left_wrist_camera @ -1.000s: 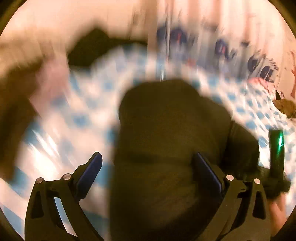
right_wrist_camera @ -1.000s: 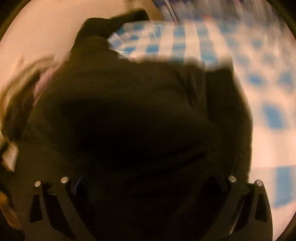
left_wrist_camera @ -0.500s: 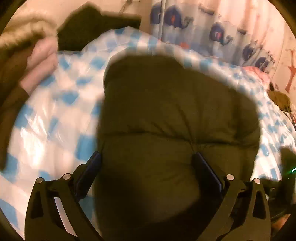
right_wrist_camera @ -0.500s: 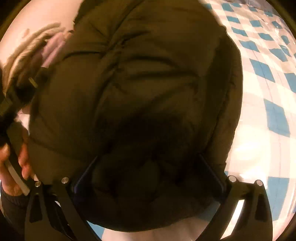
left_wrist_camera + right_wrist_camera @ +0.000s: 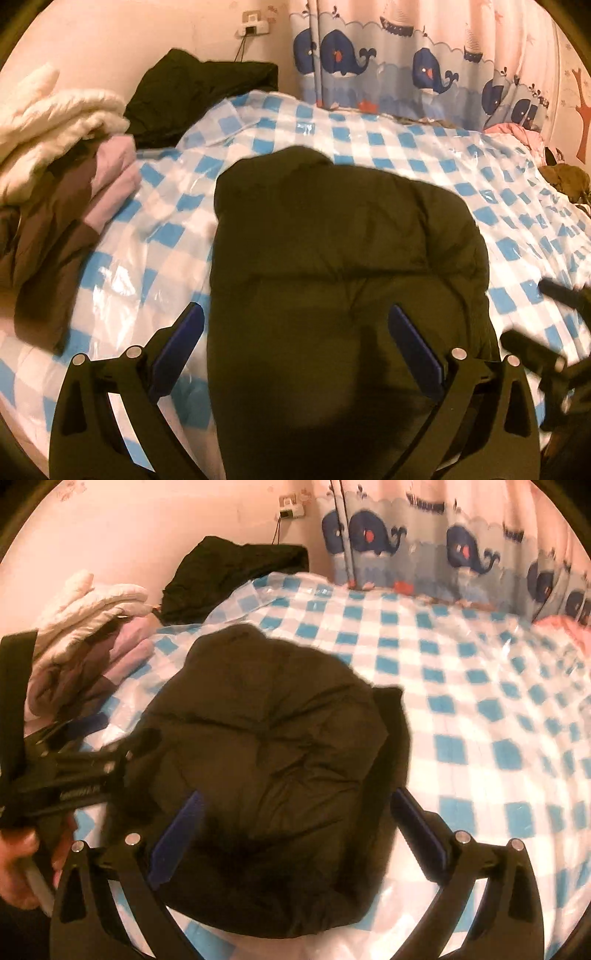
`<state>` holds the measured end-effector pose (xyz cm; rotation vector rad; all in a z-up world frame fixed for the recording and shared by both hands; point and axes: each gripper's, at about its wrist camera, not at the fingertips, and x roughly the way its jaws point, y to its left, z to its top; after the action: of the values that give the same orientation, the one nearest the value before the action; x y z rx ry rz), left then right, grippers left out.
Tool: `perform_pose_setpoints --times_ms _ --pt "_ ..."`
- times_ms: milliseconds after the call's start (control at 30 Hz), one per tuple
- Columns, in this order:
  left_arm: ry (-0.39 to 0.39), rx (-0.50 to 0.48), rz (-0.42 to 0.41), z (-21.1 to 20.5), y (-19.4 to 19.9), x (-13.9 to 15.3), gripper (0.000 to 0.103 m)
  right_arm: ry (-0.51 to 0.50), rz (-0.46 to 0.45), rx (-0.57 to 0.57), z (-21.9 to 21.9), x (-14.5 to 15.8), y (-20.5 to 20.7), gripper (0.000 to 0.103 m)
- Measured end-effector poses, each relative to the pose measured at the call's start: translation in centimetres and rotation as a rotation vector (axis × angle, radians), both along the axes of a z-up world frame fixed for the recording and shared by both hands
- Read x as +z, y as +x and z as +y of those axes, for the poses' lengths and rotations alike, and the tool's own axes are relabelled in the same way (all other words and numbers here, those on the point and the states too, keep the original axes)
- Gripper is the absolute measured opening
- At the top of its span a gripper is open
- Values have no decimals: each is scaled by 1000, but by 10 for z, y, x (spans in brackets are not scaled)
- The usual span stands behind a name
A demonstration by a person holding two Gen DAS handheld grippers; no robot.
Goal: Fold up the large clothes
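A dark olive puffer jacket (image 5: 343, 266), folded into a compact bundle, lies on the blue-and-white checked bed cover (image 5: 155, 236); it also shows in the right wrist view (image 5: 273, 746). My left gripper (image 5: 295, 332) is open and hovers above the bundle's near end, its blue pads apart and holding nothing. My right gripper (image 5: 295, 819) is open above the same bundle, empty. The left gripper body appears at the left of the right wrist view (image 5: 74, 771), and the right gripper at the right edge of the left wrist view (image 5: 554, 332).
A pile of white, pink and brown clothes (image 5: 62, 155) lies at the left of the bed. A black garment (image 5: 192, 88) sits by the wall at the back. A whale-print curtain (image 5: 406, 66) hangs behind. The checked cover (image 5: 480, 709) stretches to the right.
Both grippers have pulled back and up from the jacket, which now lies settled as a folded bundle on the bed. The views have steadied from blur.
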<state>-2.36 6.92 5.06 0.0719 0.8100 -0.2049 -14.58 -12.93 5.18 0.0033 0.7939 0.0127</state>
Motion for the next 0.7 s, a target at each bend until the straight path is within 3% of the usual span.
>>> perform_pose_setpoints --times_ms 100,267,533,700 --pt "-13 27 1 9 -8 3 96 -36 -35 -46 0 2 2 97" --pt "39 36 -20 14 -9 5 96 -56 -4 -23 10 -6 10 97" --pt "34 4 66 9 1 -2 96 -43 48 5 13 -17 14 97" --pt "39 -3 73 4 0 -1 96 -30 55 2 11 -17 14 97"
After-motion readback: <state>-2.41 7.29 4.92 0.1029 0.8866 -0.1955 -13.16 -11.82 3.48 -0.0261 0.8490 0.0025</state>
